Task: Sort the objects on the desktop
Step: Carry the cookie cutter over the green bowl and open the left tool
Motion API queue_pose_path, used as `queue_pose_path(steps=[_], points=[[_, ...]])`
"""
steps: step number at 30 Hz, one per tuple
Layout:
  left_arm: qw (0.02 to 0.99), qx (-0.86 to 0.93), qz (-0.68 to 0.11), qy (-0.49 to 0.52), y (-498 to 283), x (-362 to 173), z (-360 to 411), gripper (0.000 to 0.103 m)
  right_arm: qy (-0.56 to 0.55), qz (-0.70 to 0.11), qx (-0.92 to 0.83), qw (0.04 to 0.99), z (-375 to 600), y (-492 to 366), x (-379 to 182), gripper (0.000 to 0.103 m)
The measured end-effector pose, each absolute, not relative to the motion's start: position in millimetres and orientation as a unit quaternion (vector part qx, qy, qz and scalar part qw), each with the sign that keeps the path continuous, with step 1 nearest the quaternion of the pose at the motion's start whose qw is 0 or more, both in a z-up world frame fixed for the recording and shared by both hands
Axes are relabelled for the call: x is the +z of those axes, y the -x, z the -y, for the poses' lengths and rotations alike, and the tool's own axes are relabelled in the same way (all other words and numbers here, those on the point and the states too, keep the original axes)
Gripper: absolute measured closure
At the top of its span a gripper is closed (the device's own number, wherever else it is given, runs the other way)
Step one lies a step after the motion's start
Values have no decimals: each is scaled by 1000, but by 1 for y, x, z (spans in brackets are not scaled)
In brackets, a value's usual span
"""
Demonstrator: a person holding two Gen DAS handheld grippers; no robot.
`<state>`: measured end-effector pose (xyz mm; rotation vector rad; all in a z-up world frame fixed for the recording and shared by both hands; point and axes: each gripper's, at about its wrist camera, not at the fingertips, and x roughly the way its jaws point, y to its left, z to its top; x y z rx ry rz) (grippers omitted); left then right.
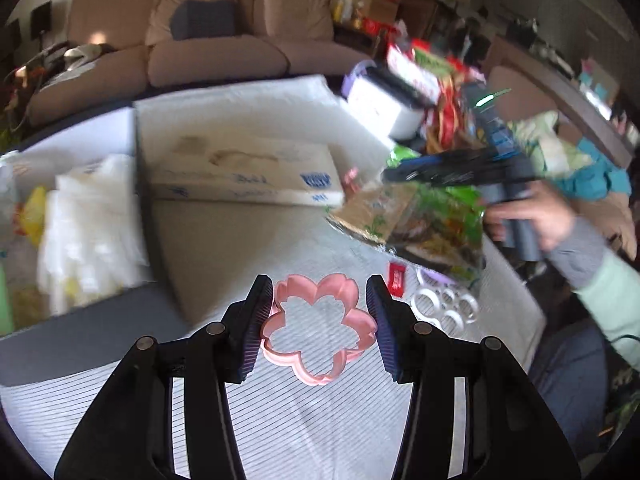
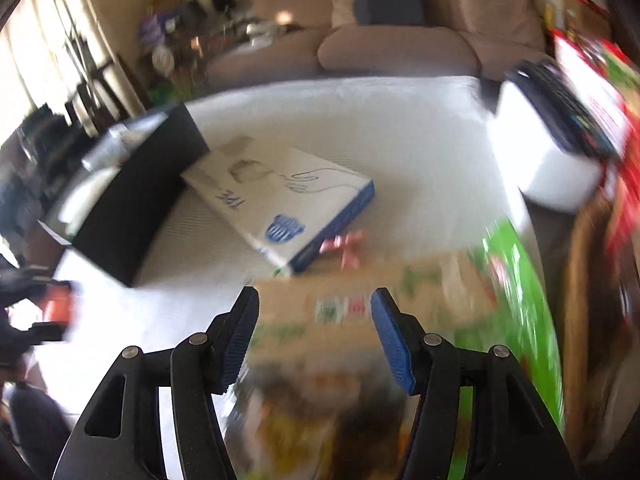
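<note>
My left gripper [image 1: 320, 320] is spread wide around the pink flower-shaped cutter [image 1: 319, 328]; the left pad seems to touch a petal, the right pad stands just apart, so nothing is pinched yet. To do this well, I judge I should centre the cutter between the pads and close on two opposite petals, gently, since the thin rim looks likely to flex or skid on the striped cloth [image 1: 304, 420]. Just beside it on the right lie a small red packet [image 1: 397, 279] and a white ring tray [image 1: 444, 306], so I have little room on that side; the left is freer, up to the dark bin [image 1: 80, 340] holding bags. My right gripper [image 2: 314, 340] is also spread, hovering over a brown-and-green snack packet [image 2: 360, 312], holding nothing as far as the blur lets me tell. Farther on sits the white-and-blue box [image 2: 280, 200], with open white tabletop [image 2: 380, 120] beyond it before the sofa [image 1: 200, 52].
</note>
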<state>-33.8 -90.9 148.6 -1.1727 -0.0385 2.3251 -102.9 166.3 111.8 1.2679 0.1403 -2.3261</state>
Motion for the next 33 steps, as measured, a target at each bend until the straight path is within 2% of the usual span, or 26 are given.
queue_pose_path(steps=[8,18,26,27,29,31,33], points=[[169,890,57,420,48,183,225,57,-474,-191,-820,257,-123,157,68,42],[88,884,148,434,68,151,340,57,-498,-108,-798,324,-142,172,59,44],[30,871,139,471,102,126,381,57,-514,-85,-780,346,-149,173,55,42],[22,868,134,477,106,122,383,57,-513,-86,-781,346,-148,174,54,44],[9,867,125,483,113,116,386,57,-510,-78,-781,352,-147,174,54,52],[2,865,124,486,120,112,389,57,-507,-76,-784,351,-147,174,55,68],[-5,862,130,490,127,106,392,57,-506,-70,-785,349,-149,173,56,71]])
